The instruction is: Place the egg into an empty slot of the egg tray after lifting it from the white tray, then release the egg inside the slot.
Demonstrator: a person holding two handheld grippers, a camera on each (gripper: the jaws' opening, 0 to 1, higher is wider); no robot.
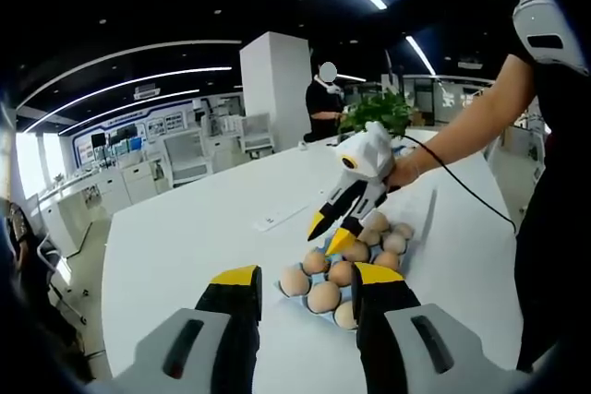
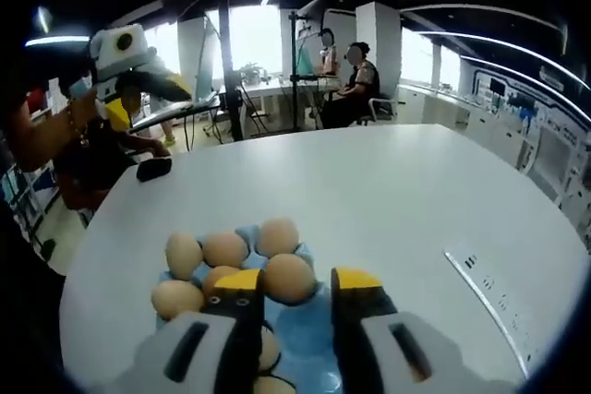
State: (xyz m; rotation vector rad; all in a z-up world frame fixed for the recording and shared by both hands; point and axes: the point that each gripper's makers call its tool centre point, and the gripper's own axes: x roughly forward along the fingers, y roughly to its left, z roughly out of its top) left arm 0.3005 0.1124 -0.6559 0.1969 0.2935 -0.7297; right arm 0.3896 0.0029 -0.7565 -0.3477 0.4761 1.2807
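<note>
A blue egg tray (image 1: 325,253) lies on the white table (image 1: 185,228) with several brown eggs (image 1: 323,296) in it. My right gripper (image 1: 328,233), held by a person's hand (image 1: 403,169), hovers just above the tray's far side, its yellow tips apart with nothing between them. In the right gripper view its jaws (image 2: 298,280) stand open over the tray (image 2: 300,343); an egg (image 2: 289,279) sits in a slot just beyond them and bare blue slots show below. My left gripper (image 1: 307,276) is open and holds nothing, short of the tray's near edge.
A white power strip (image 1: 277,219) lies on the table beyond the tray, also seen as a strip (image 2: 489,297) at the right. A potted plant (image 1: 379,113) stands at the far edge. People sit and stand at desks behind.
</note>
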